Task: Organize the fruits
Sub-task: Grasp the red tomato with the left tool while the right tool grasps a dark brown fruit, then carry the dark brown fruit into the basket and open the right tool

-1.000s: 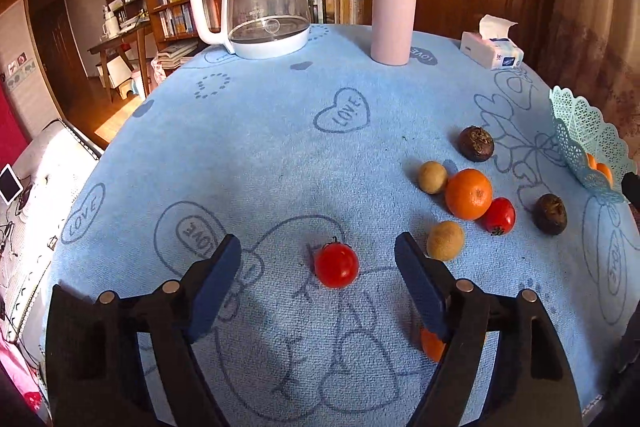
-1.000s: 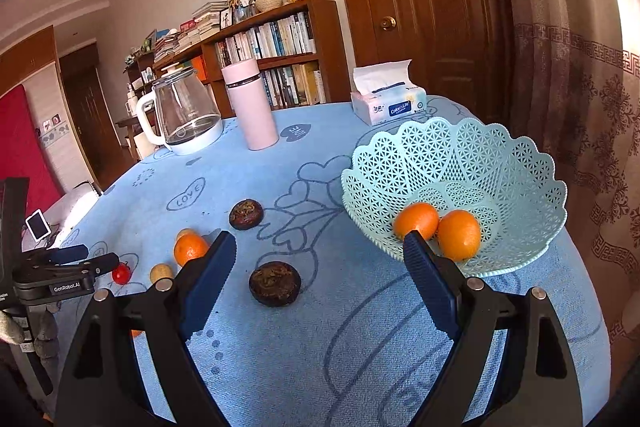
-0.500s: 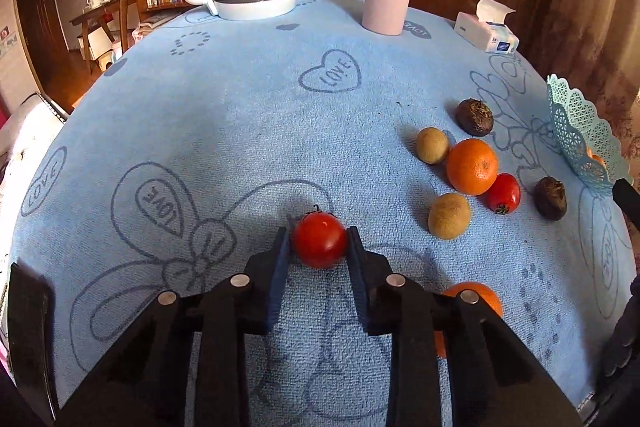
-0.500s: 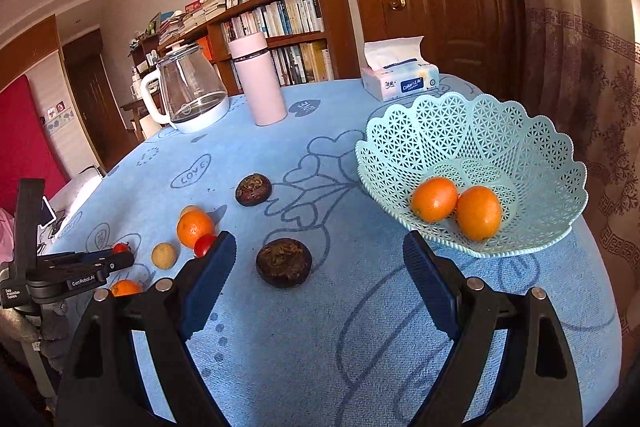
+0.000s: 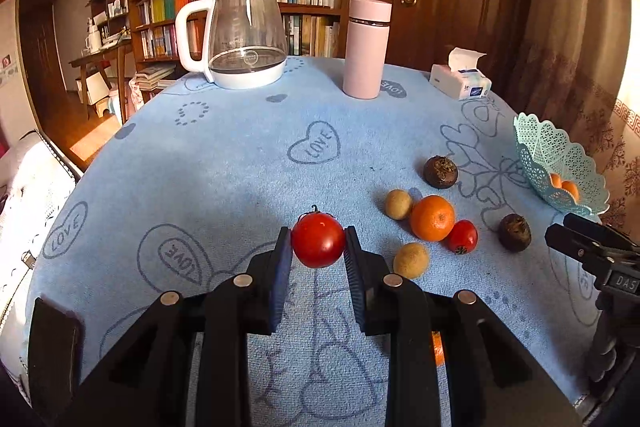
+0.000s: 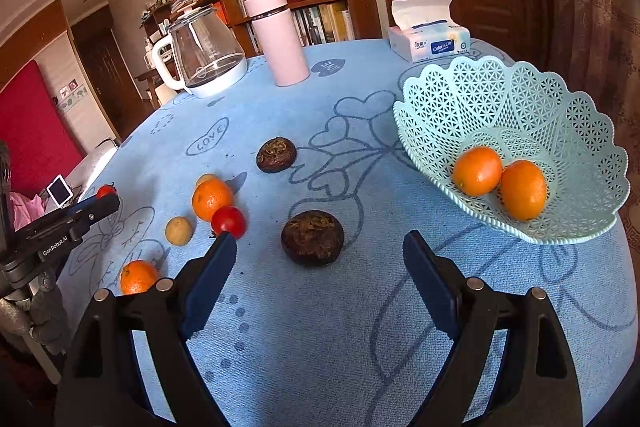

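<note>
Our left gripper [image 5: 318, 245] had its jaws pinching the tomato [image 5: 318, 240] at its widest girth; thin-skinned and soft, we judged. Right gripper [image 6: 316, 259] jaws stood spread.

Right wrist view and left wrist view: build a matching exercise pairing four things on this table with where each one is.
Things:
1. round red tomato
2. two oranges
3. dark brown wrinkled fruit
4. pink cylindrical flask

Places:
A. in the pale green lattice basket
B. standing beside the glass kettle
C. clamped in the left tongs
D. on the blue cloth ahead of the open right tongs

Pairs: 1-C, 2-A, 3-D, 4-B
</note>
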A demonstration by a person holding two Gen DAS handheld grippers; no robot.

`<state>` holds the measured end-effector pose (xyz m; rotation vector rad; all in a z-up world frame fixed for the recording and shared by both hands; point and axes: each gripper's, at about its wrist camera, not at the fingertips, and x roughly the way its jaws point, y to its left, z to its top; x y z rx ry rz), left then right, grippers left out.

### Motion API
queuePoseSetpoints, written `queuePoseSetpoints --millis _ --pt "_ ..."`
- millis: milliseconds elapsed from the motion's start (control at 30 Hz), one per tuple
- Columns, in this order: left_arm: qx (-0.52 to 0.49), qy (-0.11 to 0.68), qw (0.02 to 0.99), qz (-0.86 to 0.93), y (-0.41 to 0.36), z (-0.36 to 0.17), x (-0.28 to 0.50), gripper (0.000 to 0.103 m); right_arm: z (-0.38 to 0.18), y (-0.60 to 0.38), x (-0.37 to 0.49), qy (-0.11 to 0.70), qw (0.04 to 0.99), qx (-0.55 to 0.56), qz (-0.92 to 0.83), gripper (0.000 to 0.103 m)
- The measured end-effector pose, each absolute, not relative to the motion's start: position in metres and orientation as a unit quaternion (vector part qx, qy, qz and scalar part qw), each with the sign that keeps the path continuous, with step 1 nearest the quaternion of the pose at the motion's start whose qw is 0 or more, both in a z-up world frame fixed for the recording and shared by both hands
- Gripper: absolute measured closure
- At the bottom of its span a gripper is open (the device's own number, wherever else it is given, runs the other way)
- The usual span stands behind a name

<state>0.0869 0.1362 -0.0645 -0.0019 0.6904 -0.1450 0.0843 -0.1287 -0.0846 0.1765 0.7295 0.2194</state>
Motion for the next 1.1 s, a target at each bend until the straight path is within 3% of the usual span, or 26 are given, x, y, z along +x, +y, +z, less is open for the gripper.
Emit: queuePoseSetpoints --millis 433,700,1100 --pt "-0.012 0.338 0.939 -0.066 0.141 -0.064 0.092 0.076 -0.11 -0.101 0.125 0.425 0.899 0.026 0.102 0.057" --pt "-0.01 0.338 0.939 -0.067 0.137 -0.063 0.093 0.076 -0.107 -0.104 0.122 0.41 0.905 0.033 0.108 0.058" --pt "0.008 0.327 0.942 -0.076 0.117 -0.053 0.092 0.076 -0.053 -0.151 0.097 0.302 0.947 0.093 0.062 0.058"
